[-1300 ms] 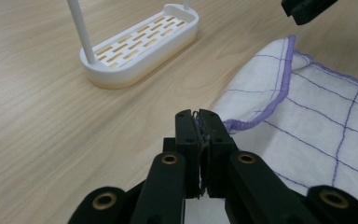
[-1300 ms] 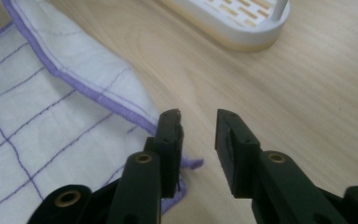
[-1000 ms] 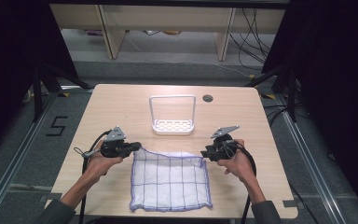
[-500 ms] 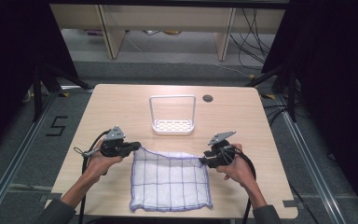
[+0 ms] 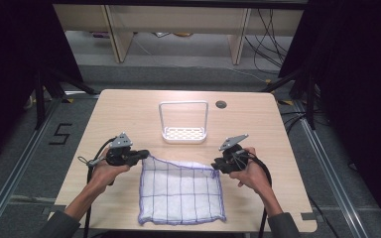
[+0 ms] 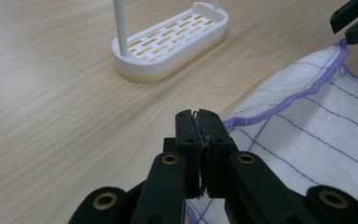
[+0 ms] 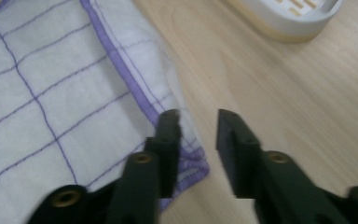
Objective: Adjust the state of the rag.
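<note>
A white cloth [image 5: 181, 191] with a purple grid lies flat on the near half of the wooden table [image 5: 129, 114]. My left gripper [image 5: 143, 154] is shut on its far left corner, and the pinched hem shows between the jaws of that gripper [image 6: 199, 122] in the left gripper view. My right gripper [image 5: 216, 165] sits at the far right corner with its jaws open. In the right gripper view the gap of that gripper [image 7: 198, 128] is over bare wood, and the cloth [image 7: 51, 93] has its corner lying under the left jaw.
A white slotted rack [image 5: 184, 133] with a tall wire handle stands just beyond the cloth at mid table. A dark round grommet [image 5: 221, 104] sits near the far edge. The rack [image 6: 168, 42] is close ahead of my left gripper.
My right gripper has shifted slightly nearer and lower, to the cloth's far right corner. The left gripper and the cloth have stayed put.
</note>
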Motion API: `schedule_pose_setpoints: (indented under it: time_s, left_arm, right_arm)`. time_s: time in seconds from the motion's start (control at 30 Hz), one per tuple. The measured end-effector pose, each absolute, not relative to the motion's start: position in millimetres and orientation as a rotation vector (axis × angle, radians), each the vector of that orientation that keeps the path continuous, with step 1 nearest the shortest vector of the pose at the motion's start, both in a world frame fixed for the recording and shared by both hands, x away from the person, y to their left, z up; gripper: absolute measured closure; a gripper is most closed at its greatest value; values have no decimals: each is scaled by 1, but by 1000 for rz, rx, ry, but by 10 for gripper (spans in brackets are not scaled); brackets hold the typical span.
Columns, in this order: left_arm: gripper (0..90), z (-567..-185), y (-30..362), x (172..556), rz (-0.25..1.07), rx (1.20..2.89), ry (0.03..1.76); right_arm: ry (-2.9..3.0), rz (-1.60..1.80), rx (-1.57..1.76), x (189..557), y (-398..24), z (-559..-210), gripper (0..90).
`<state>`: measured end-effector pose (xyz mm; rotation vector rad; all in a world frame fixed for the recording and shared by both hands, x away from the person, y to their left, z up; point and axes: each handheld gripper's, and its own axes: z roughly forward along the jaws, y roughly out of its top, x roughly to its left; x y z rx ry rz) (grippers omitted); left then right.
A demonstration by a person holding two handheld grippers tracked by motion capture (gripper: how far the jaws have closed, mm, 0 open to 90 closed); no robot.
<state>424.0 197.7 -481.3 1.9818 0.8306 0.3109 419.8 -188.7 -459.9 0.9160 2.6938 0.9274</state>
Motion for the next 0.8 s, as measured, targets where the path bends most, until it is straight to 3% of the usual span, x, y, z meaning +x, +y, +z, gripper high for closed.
schedule_pose_setpoints:
  time_s: [0.17,0.27,0.37,0.6,0.8]
  left_arm:
    - [869,-484,198,427,316,1978,849]
    - [869,-485,198,429,309,1976,853]
    - [869,-484,198,430,311,1973,850]
    - [868,-484,197,429,316,1961,854]
    - [869,-481,198,427,298,1950,842]
  right_arm:
    - [2704,911,951,416,-190,-468,548]
    - [2722,937,945,412,-188,-471,550]
    - [2750,911,929,409,-185,-475,601]
    - [2746,956,901,411,-181,-478,832]
    - [2693,960,949,411,-188,-469,876]
